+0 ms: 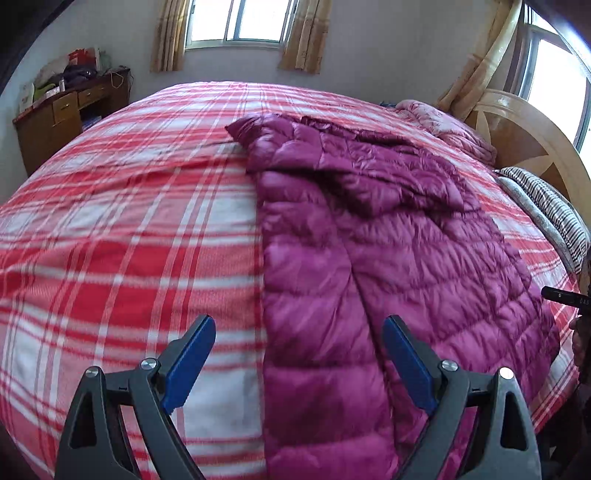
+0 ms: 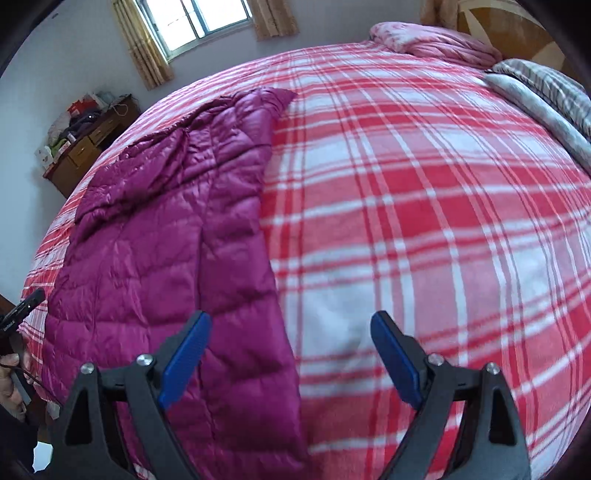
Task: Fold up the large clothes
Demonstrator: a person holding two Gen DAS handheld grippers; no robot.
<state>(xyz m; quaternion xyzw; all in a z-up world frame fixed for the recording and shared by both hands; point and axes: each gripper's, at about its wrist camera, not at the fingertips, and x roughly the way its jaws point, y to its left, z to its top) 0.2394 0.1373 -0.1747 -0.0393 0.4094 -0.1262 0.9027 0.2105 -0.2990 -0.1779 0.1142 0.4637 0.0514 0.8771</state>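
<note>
A magenta quilted down coat [image 1: 388,236] lies lengthwise on a red and white plaid bed [image 1: 129,221], partly folded, with a sleeve laid across its upper part. My left gripper [image 1: 299,325] is open and empty, held above the coat's near left edge. In the right wrist view the coat [image 2: 166,229] lies on the left half of the bed [image 2: 424,221]. My right gripper [image 2: 291,321] is open and empty above the coat's near right edge. The other gripper's tip shows at the edge of each view [image 1: 561,295] [image 2: 22,310].
A pink quilt [image 1: 447,125] and a striped pillow [image 1: 546,206] lie by the wooden headboard [image 1: 524,125]. A cluttered wooden desk [image 1: 62,114] stands against the far wall. Curtained windows [image 1: 240,22] are behind the bed.
</note>
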